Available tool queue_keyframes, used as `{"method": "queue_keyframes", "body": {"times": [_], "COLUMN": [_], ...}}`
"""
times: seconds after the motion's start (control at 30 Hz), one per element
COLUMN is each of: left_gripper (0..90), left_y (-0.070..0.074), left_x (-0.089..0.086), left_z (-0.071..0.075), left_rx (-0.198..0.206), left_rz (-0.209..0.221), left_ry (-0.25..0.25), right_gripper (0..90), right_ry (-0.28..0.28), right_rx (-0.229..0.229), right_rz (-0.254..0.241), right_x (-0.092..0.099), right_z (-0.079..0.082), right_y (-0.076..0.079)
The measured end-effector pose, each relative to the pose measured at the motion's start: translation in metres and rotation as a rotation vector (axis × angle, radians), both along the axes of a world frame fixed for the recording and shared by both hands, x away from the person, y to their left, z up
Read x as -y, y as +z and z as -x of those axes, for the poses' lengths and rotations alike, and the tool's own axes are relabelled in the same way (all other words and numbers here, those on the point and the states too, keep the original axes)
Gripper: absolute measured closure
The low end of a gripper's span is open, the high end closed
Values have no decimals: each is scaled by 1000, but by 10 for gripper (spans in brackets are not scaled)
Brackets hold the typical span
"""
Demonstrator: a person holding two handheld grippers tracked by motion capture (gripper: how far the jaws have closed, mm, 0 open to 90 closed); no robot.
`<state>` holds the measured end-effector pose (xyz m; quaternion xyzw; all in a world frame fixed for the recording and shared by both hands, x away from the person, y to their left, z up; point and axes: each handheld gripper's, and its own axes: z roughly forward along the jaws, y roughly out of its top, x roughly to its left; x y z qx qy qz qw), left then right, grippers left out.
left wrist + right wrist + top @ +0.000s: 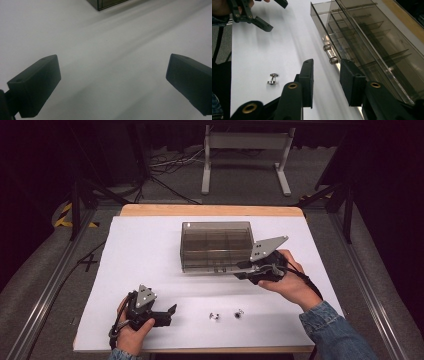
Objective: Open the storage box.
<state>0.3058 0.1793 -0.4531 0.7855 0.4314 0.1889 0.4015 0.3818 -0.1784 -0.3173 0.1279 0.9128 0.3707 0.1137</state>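
Observation:
A smoky clear compartment box (217, 245) stands closed on the white table top (150, 250). Two small metal knobs (330, 53) stick out of its front wall (322, 27). My right gripper (241, 271) hovers at the box's front right corner, open, its jaws just short of the knobs with nothing between them (326, 62). My left gripper (167, 315) rests near the front left edge, open wide and empty (112, 60). Two small metal parts (214, 316) (237, 313) lie on the table between the hands. One of them (272, 78) is left of the right jaws.
A wooden strip (210, 210) borders the table's far edge. Beyond it stand a white metal frame (245, 150) and cables on the floor. The box's corner (107, 3) shows far ahead of the left jaws. The left gripper (276, 15) shows far off in the right gripper view.

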Motion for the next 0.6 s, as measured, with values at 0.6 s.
{"method": "queue_keyframes", "body": {"times": [0.6], "left_gripper": [3], "left_y": [0], "left_x": [0], "left_z": [0], "left_rx": [-3], "left_rz": [1], "left_ry": [0], "right_gripper": [601], "right_ry": [-21], "right_rx": [-33], "right_rz": [73], "right_x": [-4], "right_z": [-36], "right_y": [0]}}
